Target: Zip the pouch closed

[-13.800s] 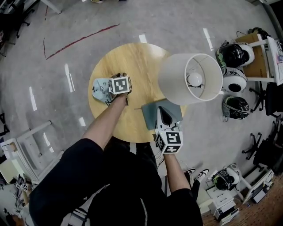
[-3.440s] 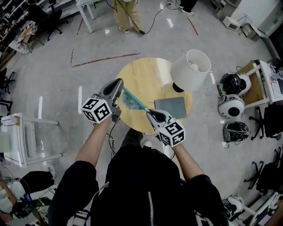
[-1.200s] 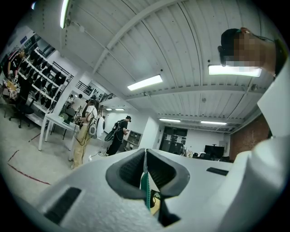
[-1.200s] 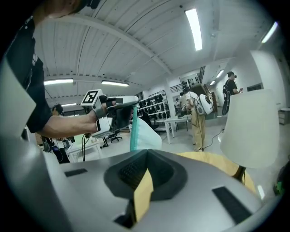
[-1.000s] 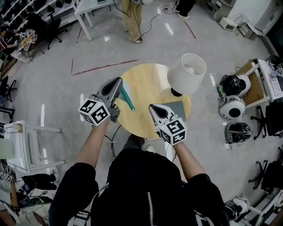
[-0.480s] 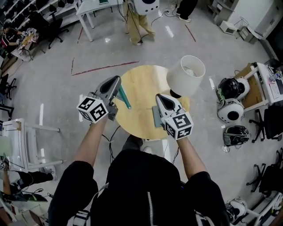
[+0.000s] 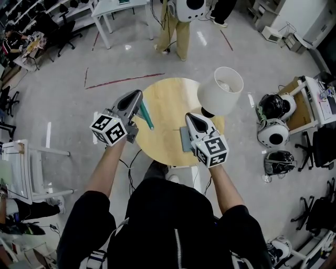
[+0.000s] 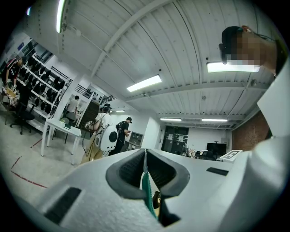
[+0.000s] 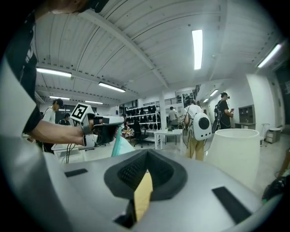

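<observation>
A teal pouch (image 7: pixel 146 116) hangs from my left gripper (image 7: pixel 139 94), which is held up over the left edge of the round wooden table (image 7: pixel 168 102). In the left gripper view the jaws of the left gripper (image 8: pixel 146 152) are shut on the pouch's thin teal edge (image 8: pixel 147 199). My right gripper (image 7: pixel 190 116) hovers to the right, apart from the pouch. In the right gripper view the right gripper (image 9: pixel 147 155) has its jaws shut with nothing between them. That view also shows the pouch (image 9: pixel 118 143) hanging from the left gripper (image 9: pixel 108 121) at the left.
A white lamp (image 7: pixel 220 90) stands at the table's right side, close to my right gripper. A grey flat pad (image 7: pixel 185 141) lies on the table under that gripper. Helmets (image 7: pixel 273 107) sit on the floor at right. A person with a white backpack (image 7: pixel 181 16) stands beyond the table.
My right gripper has risen and drifted right, toward the lamp. The left gripper has kept still with the pouch hanging from it. The person beyond the table has walked right.
</observation>
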{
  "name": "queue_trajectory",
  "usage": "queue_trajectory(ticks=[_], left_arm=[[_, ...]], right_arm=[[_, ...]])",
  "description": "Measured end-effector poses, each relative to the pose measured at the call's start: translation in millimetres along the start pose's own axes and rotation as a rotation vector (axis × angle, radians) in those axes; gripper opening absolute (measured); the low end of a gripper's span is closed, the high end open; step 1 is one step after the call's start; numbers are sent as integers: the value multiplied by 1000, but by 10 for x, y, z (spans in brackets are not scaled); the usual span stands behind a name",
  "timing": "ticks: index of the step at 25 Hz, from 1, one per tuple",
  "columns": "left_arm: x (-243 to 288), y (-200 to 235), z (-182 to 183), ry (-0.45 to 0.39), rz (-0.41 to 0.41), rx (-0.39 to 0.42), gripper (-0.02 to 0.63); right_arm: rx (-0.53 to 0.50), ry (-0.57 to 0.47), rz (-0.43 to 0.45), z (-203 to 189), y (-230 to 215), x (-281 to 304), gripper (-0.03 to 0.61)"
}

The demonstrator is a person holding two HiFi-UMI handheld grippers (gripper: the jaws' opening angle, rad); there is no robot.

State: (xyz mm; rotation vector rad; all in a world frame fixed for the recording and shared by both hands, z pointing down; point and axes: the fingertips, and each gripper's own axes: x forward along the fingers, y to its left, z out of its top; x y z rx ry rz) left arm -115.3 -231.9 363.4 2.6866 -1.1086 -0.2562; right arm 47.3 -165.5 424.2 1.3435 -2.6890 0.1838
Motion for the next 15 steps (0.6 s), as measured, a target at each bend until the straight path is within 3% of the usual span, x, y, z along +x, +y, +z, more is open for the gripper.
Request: queue_trajectory(ticks=[15], left_arm=[[-43,-44,-48,-4,-4,-20,15]], right_arm=[[6,5,-4,-44,34,-35,3]])
